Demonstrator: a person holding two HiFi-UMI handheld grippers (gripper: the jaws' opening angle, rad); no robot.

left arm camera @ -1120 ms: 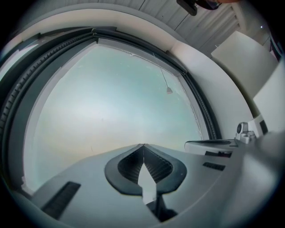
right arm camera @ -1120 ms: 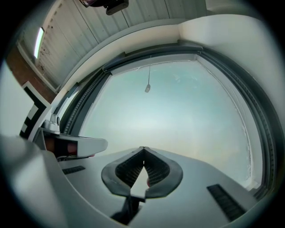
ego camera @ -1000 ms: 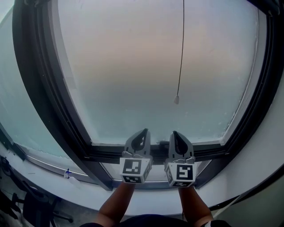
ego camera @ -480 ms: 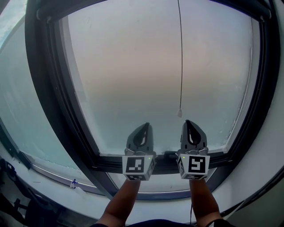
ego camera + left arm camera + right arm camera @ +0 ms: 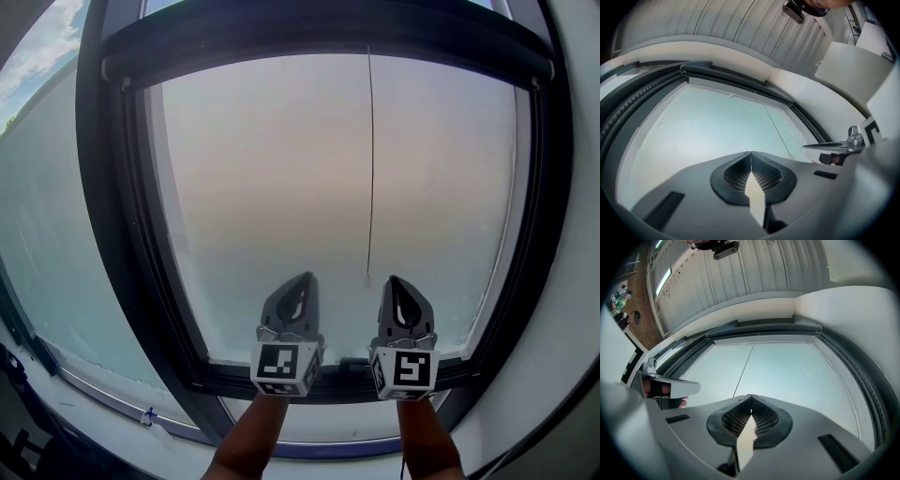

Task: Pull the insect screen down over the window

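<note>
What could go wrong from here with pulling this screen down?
The cord is thin and hangs free, so it may slip from the right gripper, whose jaws are shut and empty. The left gripper sits close beside it, so the two might knock together while reaching for the cord.

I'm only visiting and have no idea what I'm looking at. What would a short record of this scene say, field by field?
Setting: window in a dark frame
Top: dark housing bar
Cord: thin pull cord hanging down the pane, small bead at its end
Left gripper: jaws together, holding nothing, low by the bottom rail
Right gripper: jaws together, holding nothing, just right of the bead
</note>
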